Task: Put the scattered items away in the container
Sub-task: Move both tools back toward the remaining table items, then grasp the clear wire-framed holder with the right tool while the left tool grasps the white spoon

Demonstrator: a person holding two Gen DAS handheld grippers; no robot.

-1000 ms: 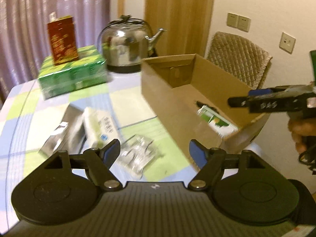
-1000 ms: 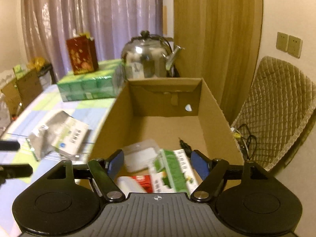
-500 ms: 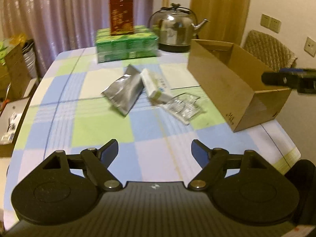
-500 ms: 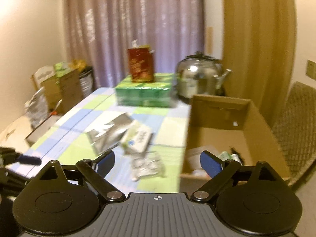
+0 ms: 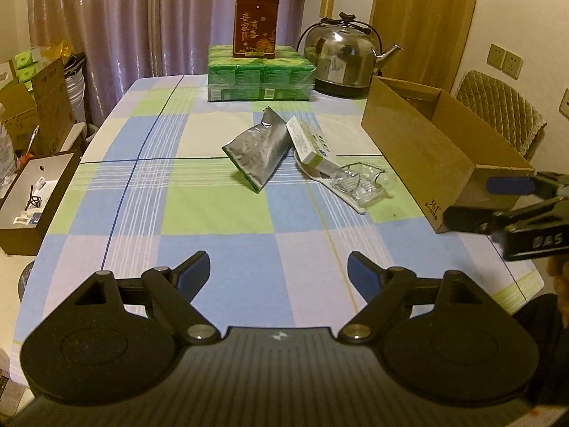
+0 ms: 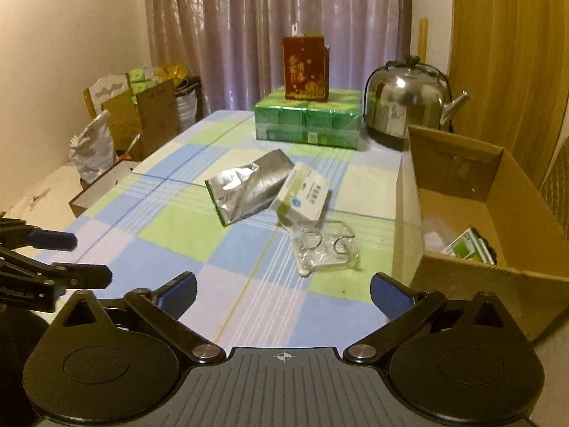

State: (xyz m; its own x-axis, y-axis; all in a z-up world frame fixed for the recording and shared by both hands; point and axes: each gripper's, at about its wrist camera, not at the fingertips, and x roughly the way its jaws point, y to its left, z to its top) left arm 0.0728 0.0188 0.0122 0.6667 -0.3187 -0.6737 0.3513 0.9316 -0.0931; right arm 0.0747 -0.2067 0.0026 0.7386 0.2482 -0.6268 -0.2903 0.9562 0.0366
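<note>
Both grippers, left gripper and right gripper, hang spread and empty over the table. Foil pouch, white box and clear tray lie clustered beside the cardboard box; only the right view shows a green packet inside it

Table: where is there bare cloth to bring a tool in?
Bare: the near half of the table, and the left side up to the green packs. Crowded: the middle right, where foil pouch, small box and clear tray cluster beside the cardboard box.
</note>
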